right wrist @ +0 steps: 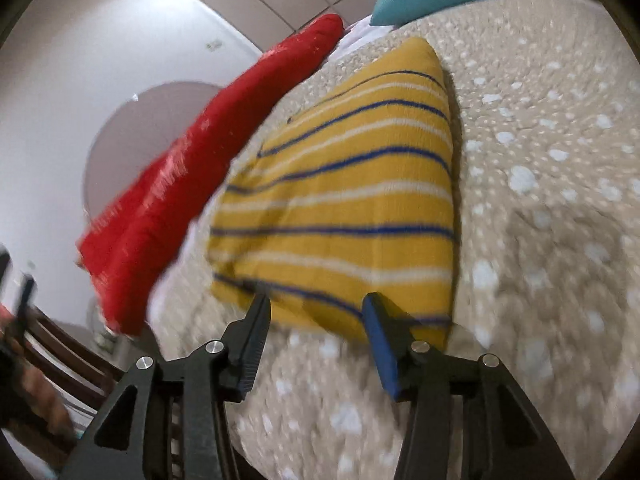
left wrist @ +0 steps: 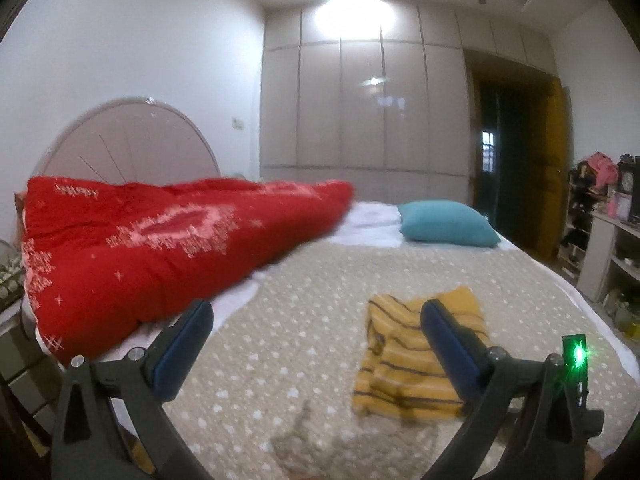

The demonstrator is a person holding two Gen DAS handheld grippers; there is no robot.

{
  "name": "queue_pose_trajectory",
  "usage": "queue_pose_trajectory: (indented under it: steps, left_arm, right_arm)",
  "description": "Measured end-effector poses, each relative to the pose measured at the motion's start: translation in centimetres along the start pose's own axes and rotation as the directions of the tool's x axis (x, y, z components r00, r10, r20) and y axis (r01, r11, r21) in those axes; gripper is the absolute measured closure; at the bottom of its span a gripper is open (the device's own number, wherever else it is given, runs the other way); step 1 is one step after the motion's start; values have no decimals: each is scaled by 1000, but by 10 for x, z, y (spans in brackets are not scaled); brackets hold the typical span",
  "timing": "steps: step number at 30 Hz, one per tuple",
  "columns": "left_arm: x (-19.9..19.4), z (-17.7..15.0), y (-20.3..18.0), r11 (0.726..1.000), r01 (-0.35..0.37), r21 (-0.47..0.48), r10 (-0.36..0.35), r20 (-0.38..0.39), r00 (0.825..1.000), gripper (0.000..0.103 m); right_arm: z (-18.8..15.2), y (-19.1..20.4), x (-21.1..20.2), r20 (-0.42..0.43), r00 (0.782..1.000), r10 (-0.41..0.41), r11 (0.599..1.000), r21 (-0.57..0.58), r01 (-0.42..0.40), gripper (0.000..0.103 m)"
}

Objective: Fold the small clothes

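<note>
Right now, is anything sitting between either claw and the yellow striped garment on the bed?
Nothing visible. The right claw is open just short of the yellow striped garment's near edge, with only bare bedspread between. The left claw is open above it. The red quilt lies off to one side.

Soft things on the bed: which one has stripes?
The yellow garment, folded flat on the dotted bedspread just ahead of the grippers. It carries blue and white stripes. The red quilt has a pale pattern, and the teal pillow is plain.
</note>
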State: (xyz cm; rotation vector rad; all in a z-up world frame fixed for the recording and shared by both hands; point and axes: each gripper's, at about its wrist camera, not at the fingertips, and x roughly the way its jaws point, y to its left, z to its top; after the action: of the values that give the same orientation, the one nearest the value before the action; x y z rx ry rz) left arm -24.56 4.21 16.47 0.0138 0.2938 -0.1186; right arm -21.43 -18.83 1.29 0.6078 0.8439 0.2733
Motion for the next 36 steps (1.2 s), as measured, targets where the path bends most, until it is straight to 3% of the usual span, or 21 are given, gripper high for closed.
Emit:
queue_pose_trajectory:
  steps: [3,6,8,13,17,21,25,31,36]
  left_arm:
    - [5,-5,-6,1000,28,-3,-28,-87,996,0]
    - [11,-13,-10,998,57,-10,-58,-158,986,0]
    - [12,-21,-14,999,52,-1,-52,-188,981,0]
    - [12,-43,-35,996,10,84,10,-234,972,0]
    - [7,-62,-54,987,31,158,13,-268,963,0]
    - [2,-71,-64,981,75,181,-18,-296,955,0]
    - [1,-80,-69,978,117,174,-54,-330,943,0]
    - [3,-87,-70,974,170,147,-103,-376,921,0]
    - [7,-89,-67,978,167,127,-104,-396,912,0]
  right_arm:
    - [-18,10,-3,-78,996,-32,999,7,33,43]
    - [-33,16,-24,-42,995,-91,996,-27,90,43]
    - [-41,19,-43,-4,985,-171,983,-62,171,43]
    - [-54,33,-85,130,933,-336,930,-110,351,35]
    - [-58,41,-100,197,885,-421,881,-145,451,32]
    - [-62,57,-100,239,857,-456,841,-199,503,29]
    - [-63,61,-93,229,845,-483,821,-215,528,28]
    - [-64,46,-90,193,825,-531,814,-154,559,28]
    - [-63,33,-91,164,812,-560,810,-101,578,28]
